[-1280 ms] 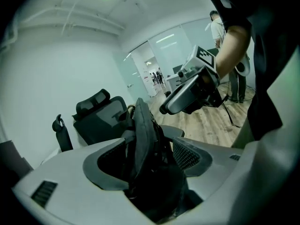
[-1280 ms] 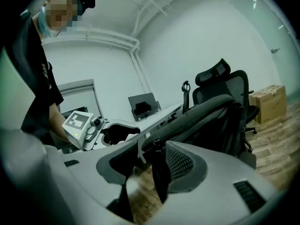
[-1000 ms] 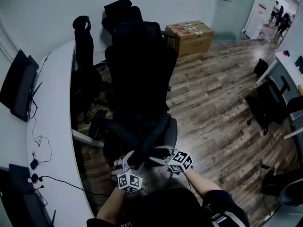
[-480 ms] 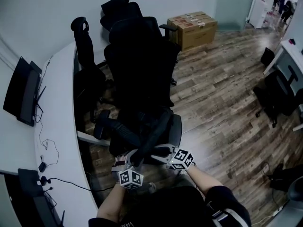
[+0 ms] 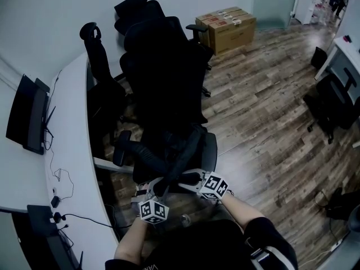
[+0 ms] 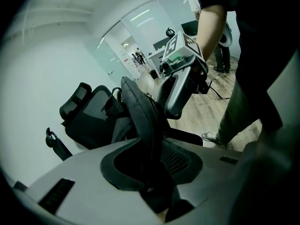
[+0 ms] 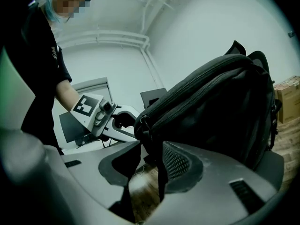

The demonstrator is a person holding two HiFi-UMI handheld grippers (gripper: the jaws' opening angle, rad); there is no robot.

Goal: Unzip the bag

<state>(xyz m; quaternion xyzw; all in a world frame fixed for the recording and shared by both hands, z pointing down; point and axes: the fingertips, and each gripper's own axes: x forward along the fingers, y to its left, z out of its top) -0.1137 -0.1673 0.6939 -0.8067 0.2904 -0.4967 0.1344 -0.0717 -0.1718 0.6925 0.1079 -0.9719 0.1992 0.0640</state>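
Bag (image 7: 220, 107), black, on office chair (image 5: 163, 72) seat beside curved white desk (image 5: 70, 122)

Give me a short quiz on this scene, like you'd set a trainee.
1. True or false: the bag lies on the floor.
2. What runs between the jaws of the left gripper? A a cable, B the bag's edge, C nothing.
3. What tan things stand beyond the chair?
Key: 1 false, it sits on the chair. 2 B; those jaws have just been closing on it. 3 Cardboard boxes.
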